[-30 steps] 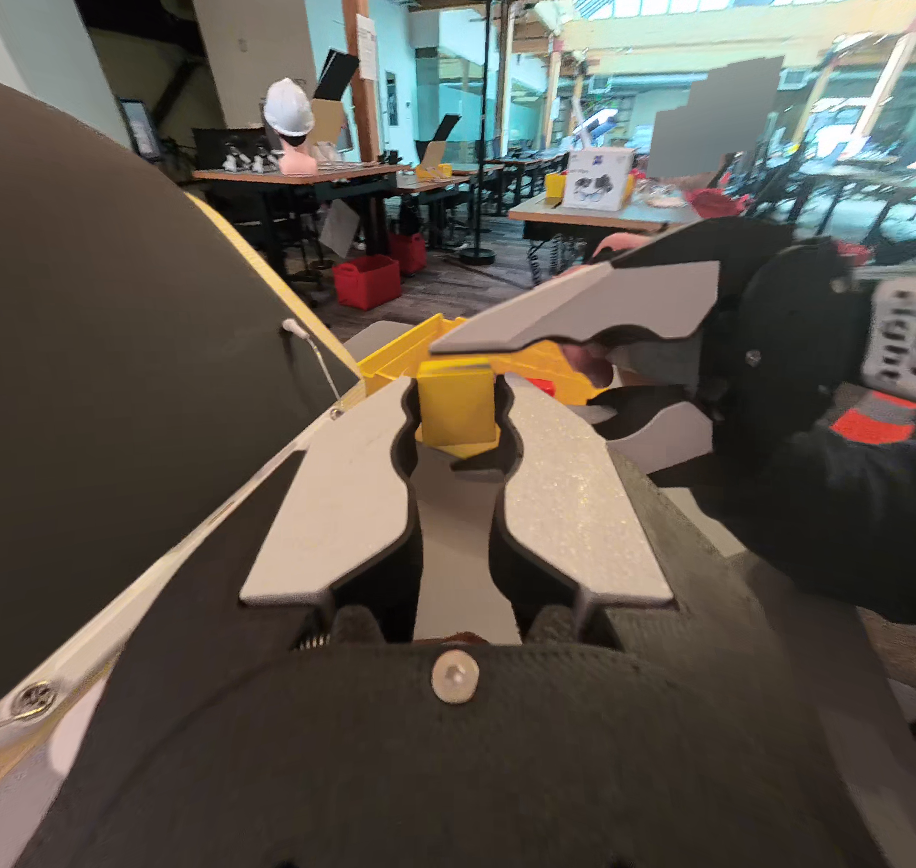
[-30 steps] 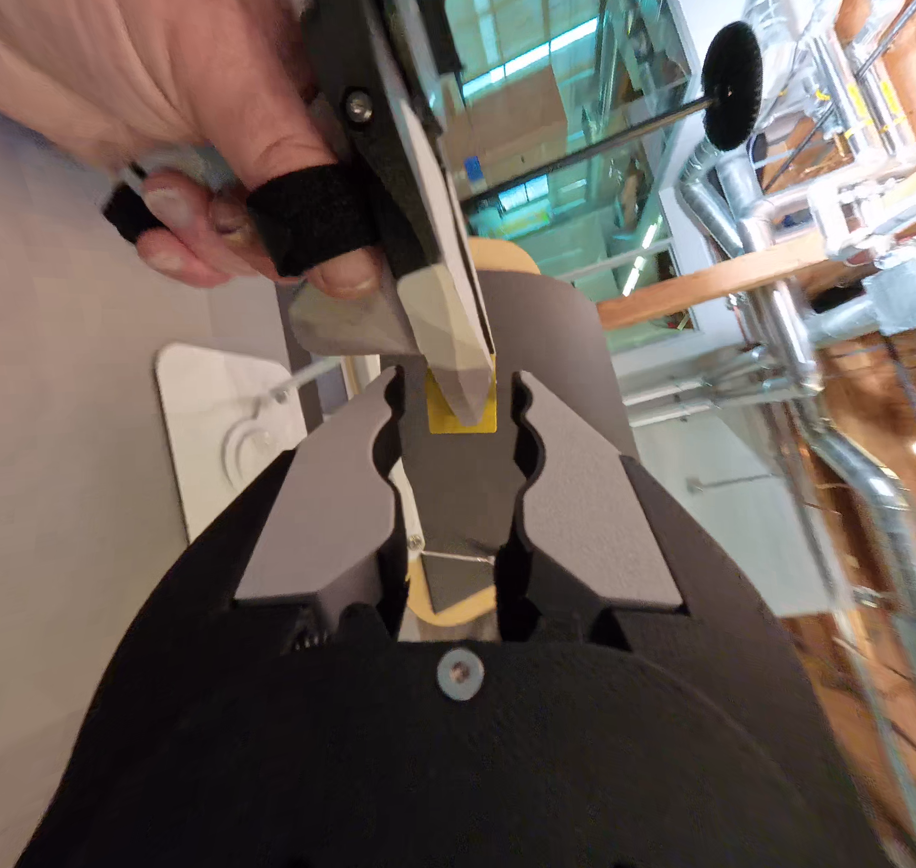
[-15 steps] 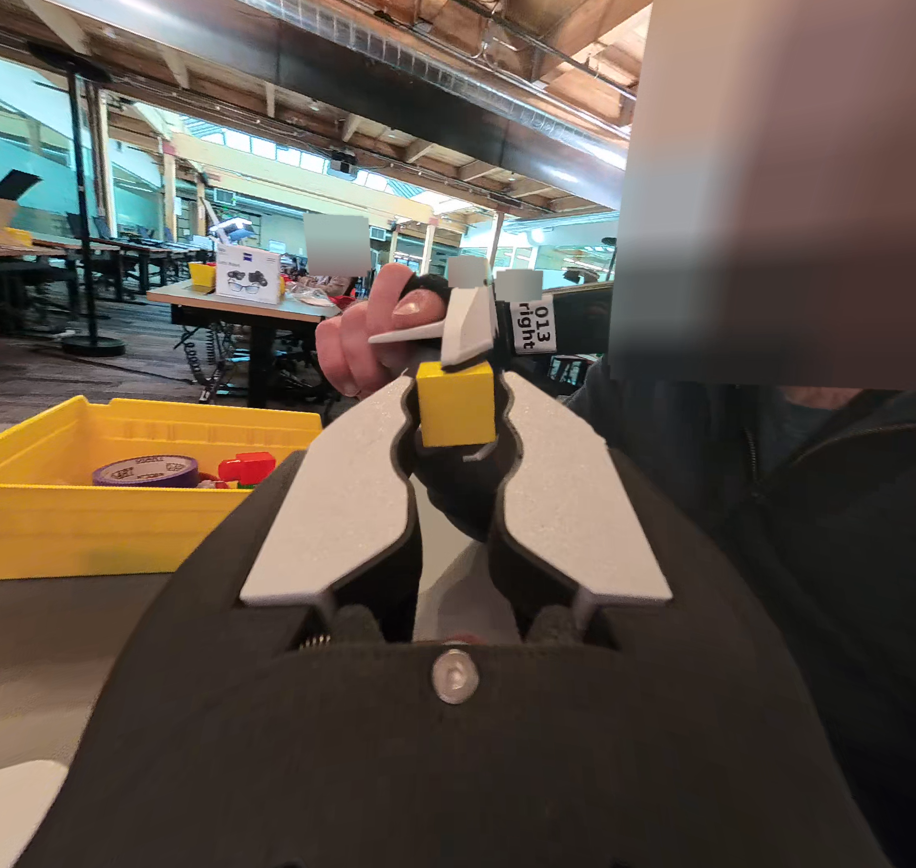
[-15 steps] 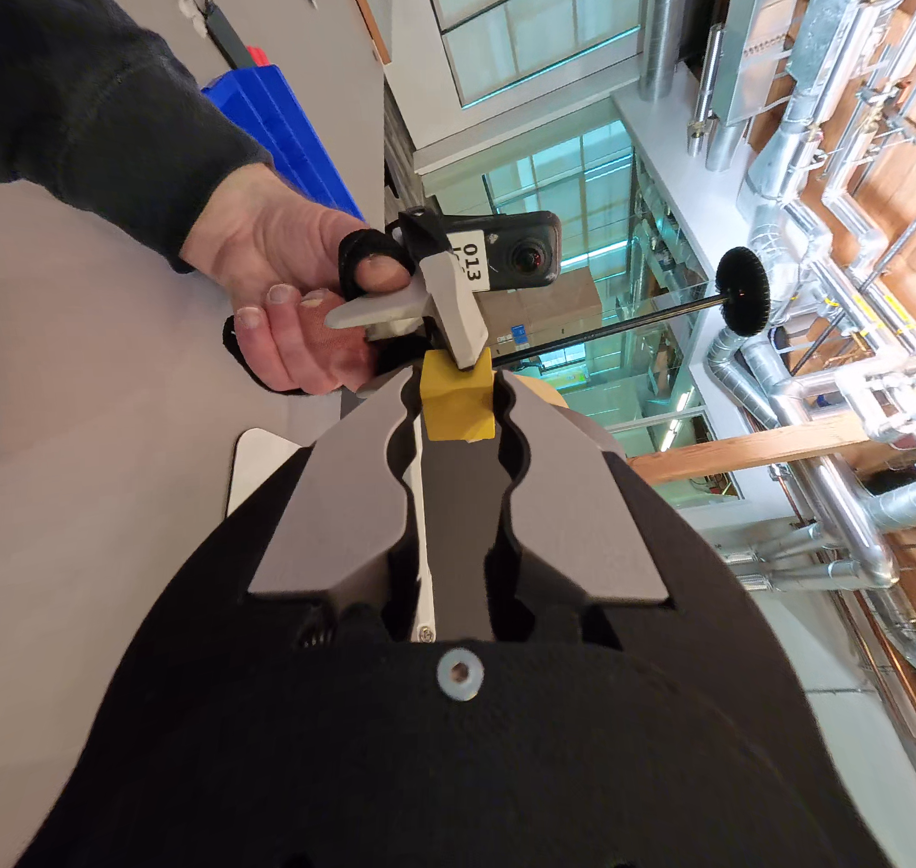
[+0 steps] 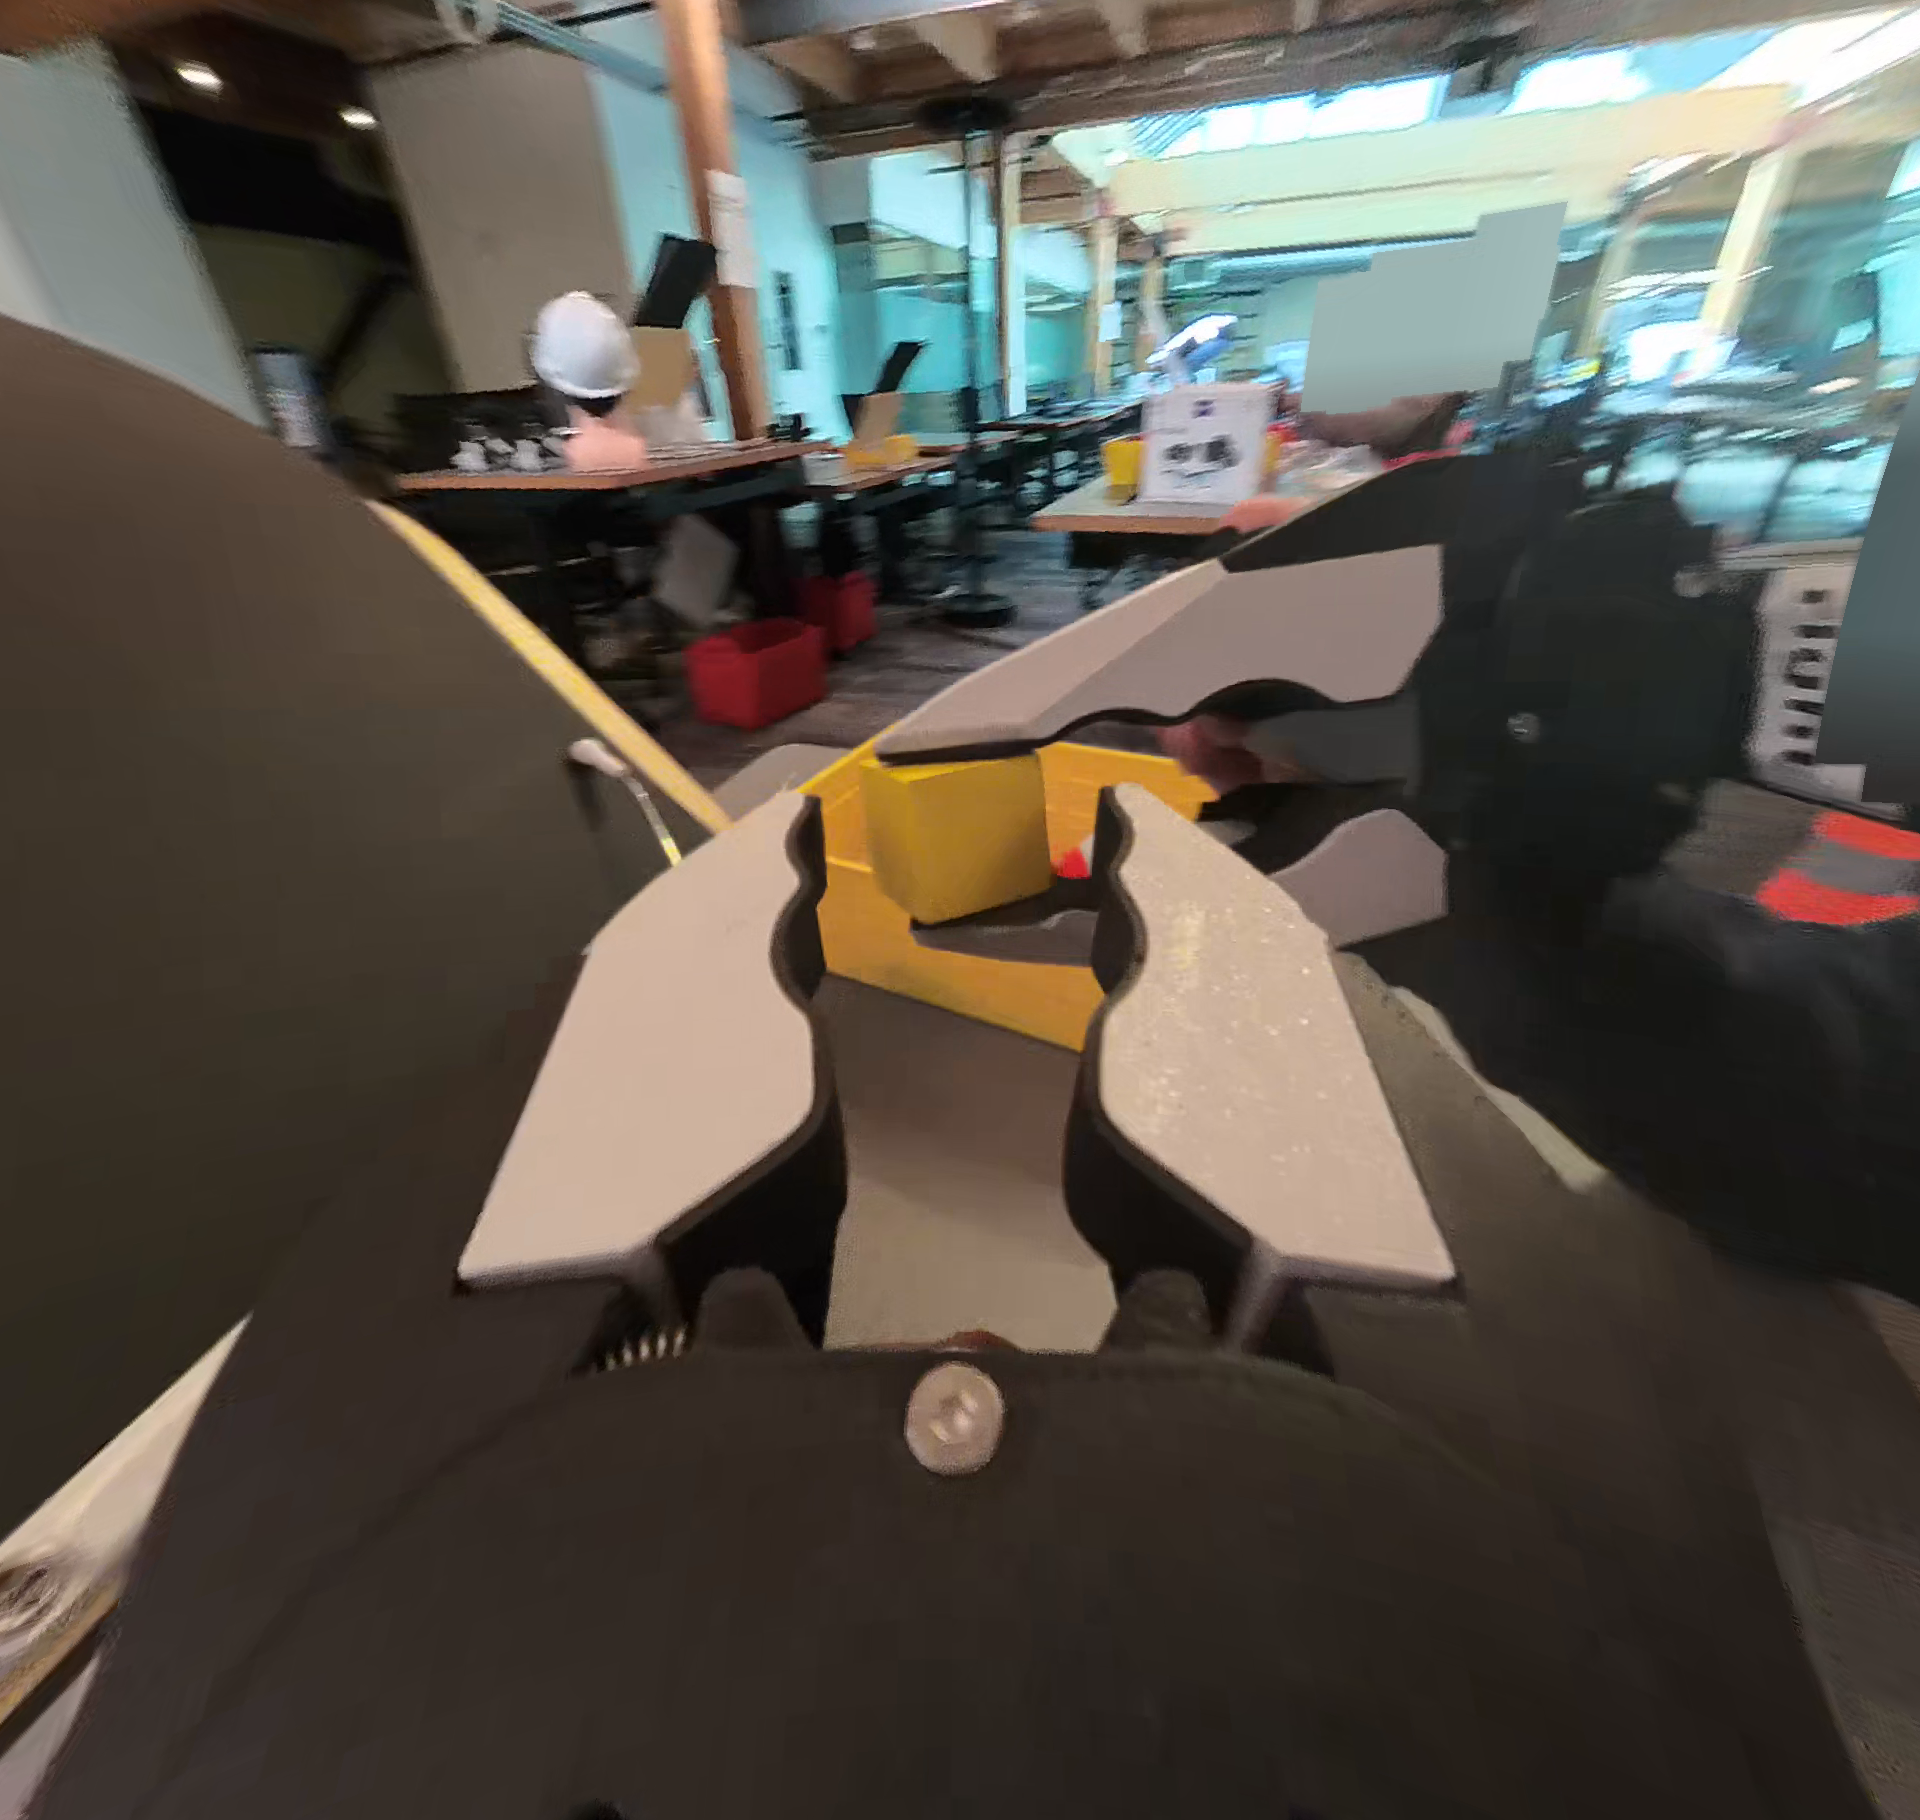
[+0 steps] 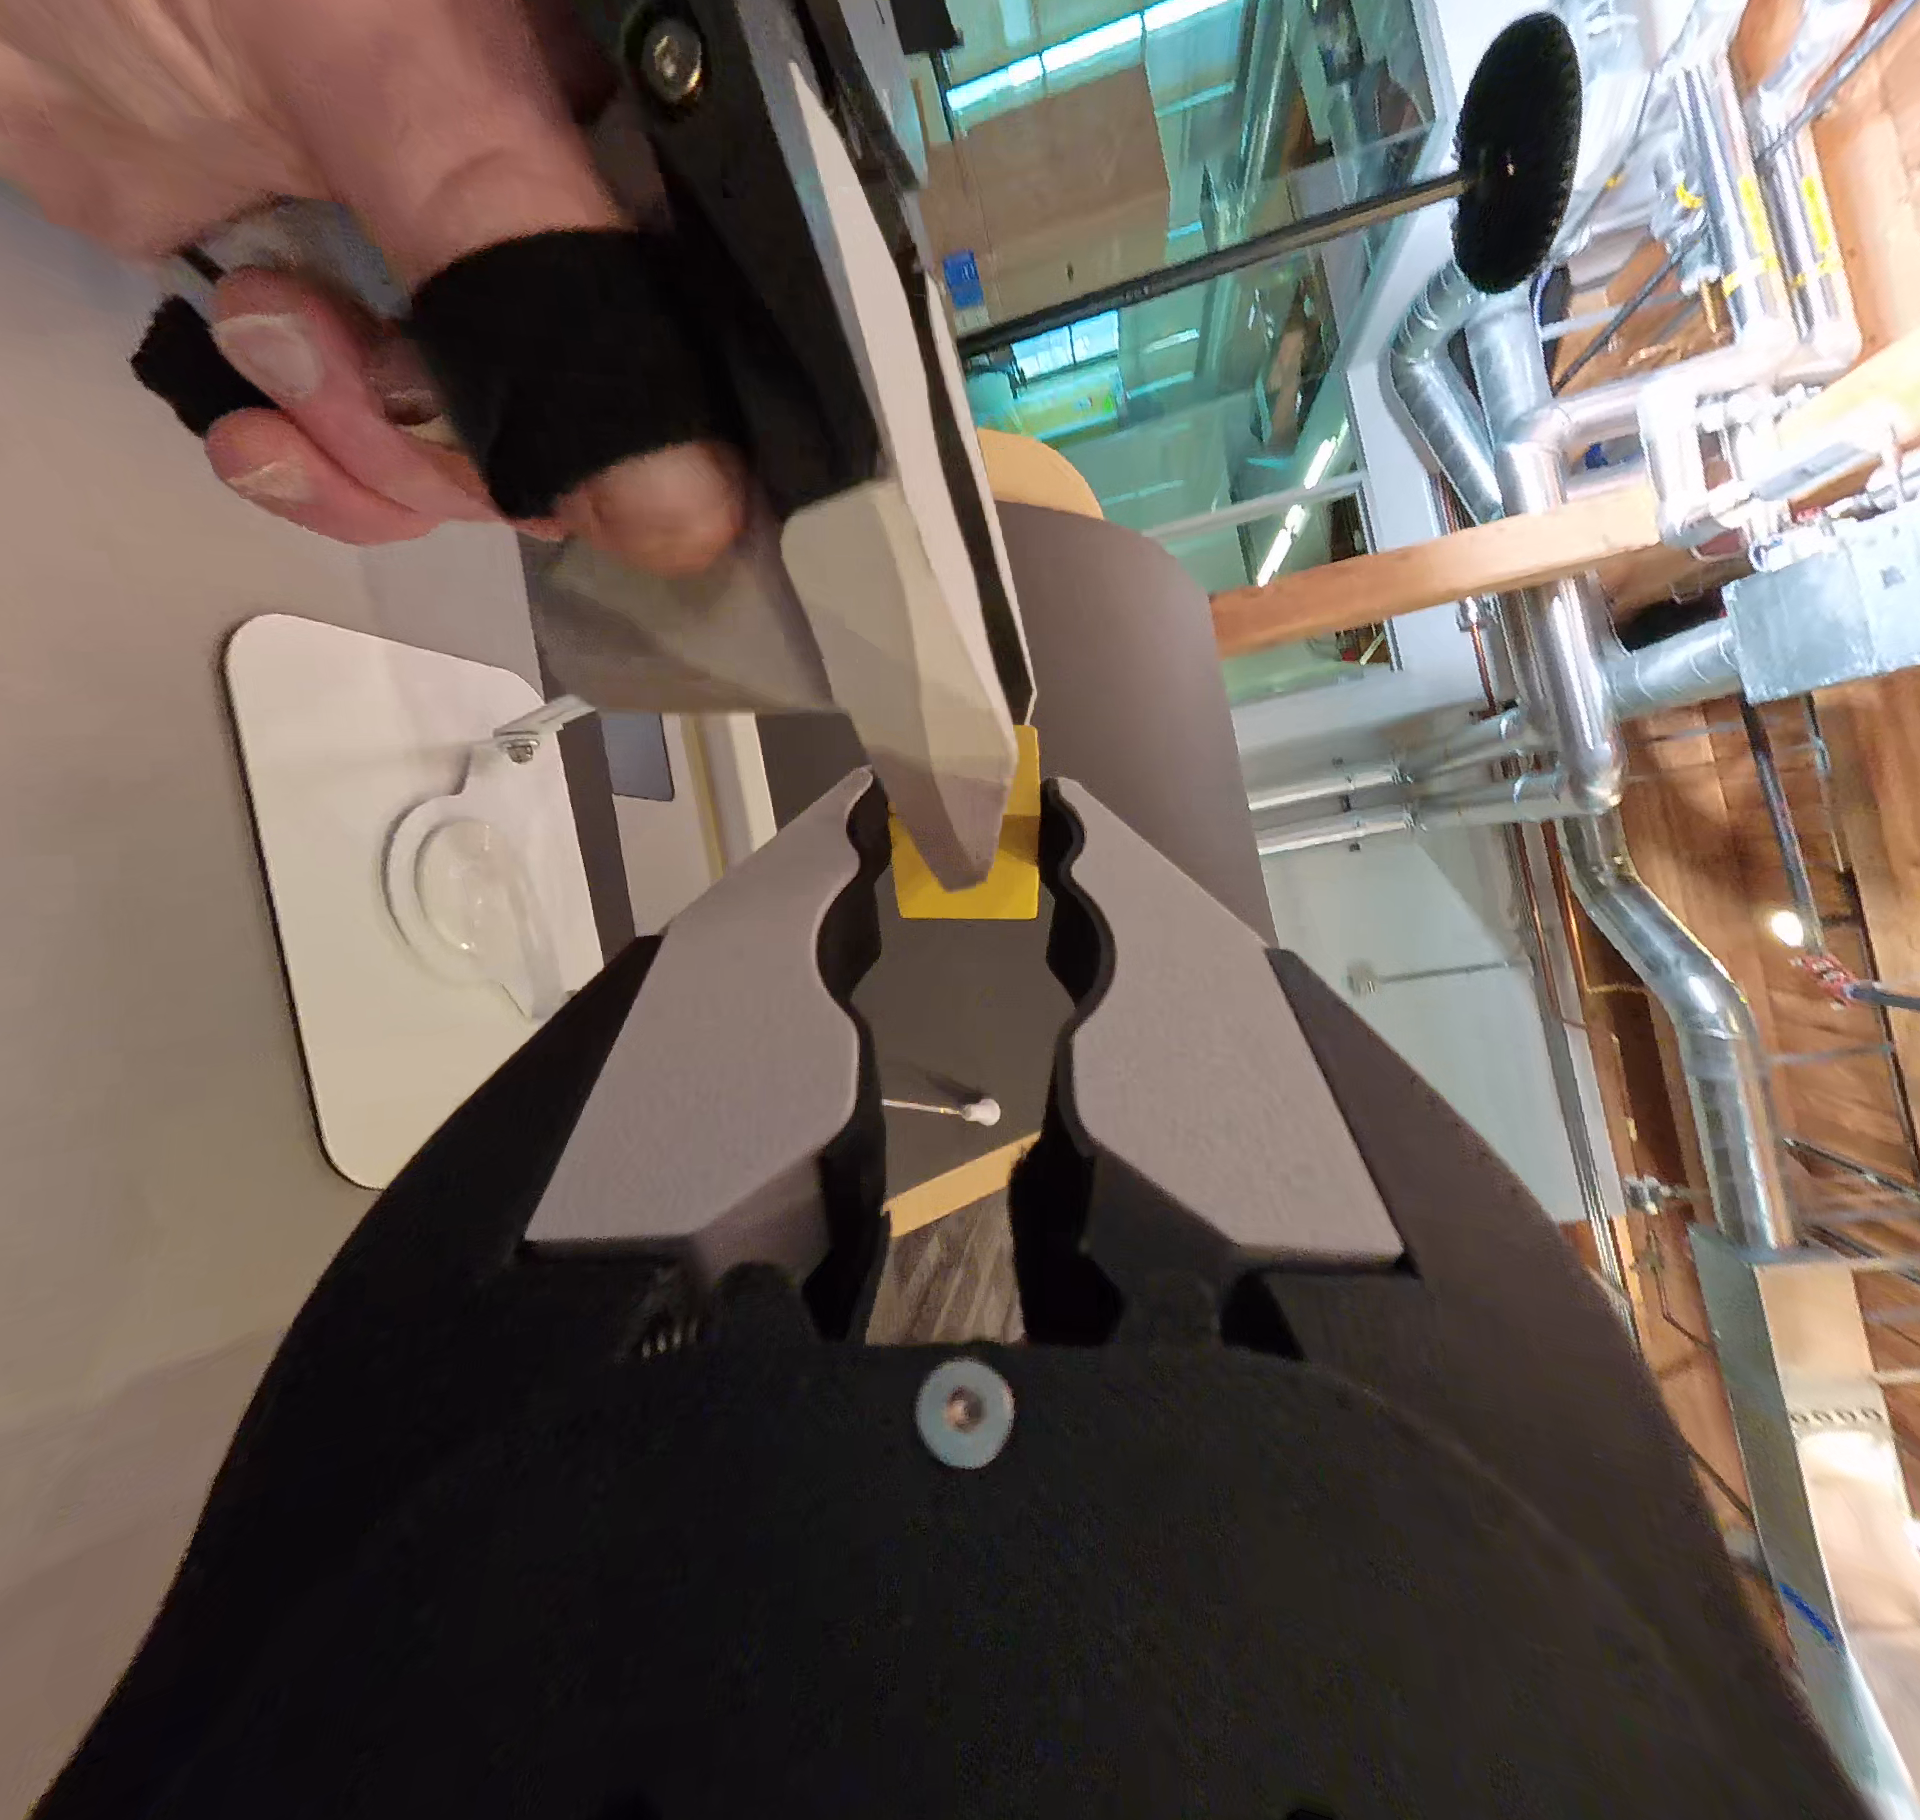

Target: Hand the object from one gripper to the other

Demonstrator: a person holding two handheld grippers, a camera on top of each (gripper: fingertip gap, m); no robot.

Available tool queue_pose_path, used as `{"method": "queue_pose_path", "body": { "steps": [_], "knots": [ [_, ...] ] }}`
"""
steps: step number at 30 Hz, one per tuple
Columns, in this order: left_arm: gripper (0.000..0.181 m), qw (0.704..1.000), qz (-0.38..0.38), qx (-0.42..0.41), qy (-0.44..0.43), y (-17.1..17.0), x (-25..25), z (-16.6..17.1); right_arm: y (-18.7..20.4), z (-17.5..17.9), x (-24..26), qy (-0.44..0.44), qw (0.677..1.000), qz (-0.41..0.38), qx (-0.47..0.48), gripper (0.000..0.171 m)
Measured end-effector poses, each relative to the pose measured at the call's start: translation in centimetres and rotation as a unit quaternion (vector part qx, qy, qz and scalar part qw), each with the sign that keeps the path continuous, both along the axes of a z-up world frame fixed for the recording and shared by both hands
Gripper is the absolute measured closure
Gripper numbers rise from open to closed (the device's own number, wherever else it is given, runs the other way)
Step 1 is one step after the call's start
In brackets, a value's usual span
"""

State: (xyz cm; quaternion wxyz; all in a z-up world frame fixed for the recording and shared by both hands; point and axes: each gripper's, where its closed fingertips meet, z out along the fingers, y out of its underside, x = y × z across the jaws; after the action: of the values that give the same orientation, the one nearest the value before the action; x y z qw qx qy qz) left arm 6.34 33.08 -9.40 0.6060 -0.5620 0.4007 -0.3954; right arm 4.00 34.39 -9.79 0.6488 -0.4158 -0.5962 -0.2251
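Observation:
A small yellow cube (image 5: 956,845) sits between the tips of my left gripper (image 5: 956,814), whose fingers stand apart from it with a gap on each side. The right gripper's fingers (image 5: 1195,648) reach in from the right and clamp the cube from above and below. In the right wrist view my right gripper (image 6: 961,814) is shut on the cube (image 6: 997,892). The left gripper's fingers (image 6: 914,710) come down from the top and cover most of the cube. A hand (image 6: 312,160) holds that gripper.
A yellow bin (image 5: 956,981) lies just behind the cube on the grey table (image 6: 104,939). A dark curved panel (image 5: 260,783) fills the left. A white plate (image 6: 343,835) lies on the table. A red bin (image 5: 753,669) and desks stand farther back. The tips of both grippers are at nearly the same place.
Half a second ago my left gripper was shut on the cube. Now its fingers have spread open and the right gripper holds the cube. Both views have swung round.

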Motion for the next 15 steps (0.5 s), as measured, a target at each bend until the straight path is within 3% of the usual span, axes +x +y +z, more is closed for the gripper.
{"method": "queue_pose_path", "body": {
  "steps": [4, 9, 11, 12, 13, 15],
  "knots": [
    [0.145, 0.996, 0.080, 0.024, 0.032, 0.8, -0.1, -0.1, 0.3, 0.0, -0.3, 0.002, 1.000, -0.026, 0.010, 0.146],
    [0.153, 0.991, 0.115, 0.029, 0.057, 1.1, -0.1, -0.4, 0.5, 0.0, -0.4, 0.009, 1.000, -0.027, 0.011, 0.146],
    [0.153, 0.994, 0.097, 0.023, 0.046, 0.7, -0.1, 0.0, -0.2, 0.5, -0.7, 0.025, 1.000, 0.004, 0.006, 0.144],
    [0.153, 0.996, 0.076, 0.012, 0.042, 0.4, -0.1, 0.0, -0.6, 0.7, -0.9, 0.036, 0.999, 0.023, -0.003, 0.134],
    [0.153, 0.998, 0.048, 0.002, 0.030, -0.1, -0.1, 0.2, -0.9, 1.0, -1.0, 0.049, 0.998, 0.042, -0.008, 0.123],
    [0.153, 0.998, -0.047, -0.029, -0.024, -1.7, -0.1, 1.3, -2.1, 1.6, -1.2, 0.066, 0.993, 0.094, -0.008, 0.117]
  ]
}}
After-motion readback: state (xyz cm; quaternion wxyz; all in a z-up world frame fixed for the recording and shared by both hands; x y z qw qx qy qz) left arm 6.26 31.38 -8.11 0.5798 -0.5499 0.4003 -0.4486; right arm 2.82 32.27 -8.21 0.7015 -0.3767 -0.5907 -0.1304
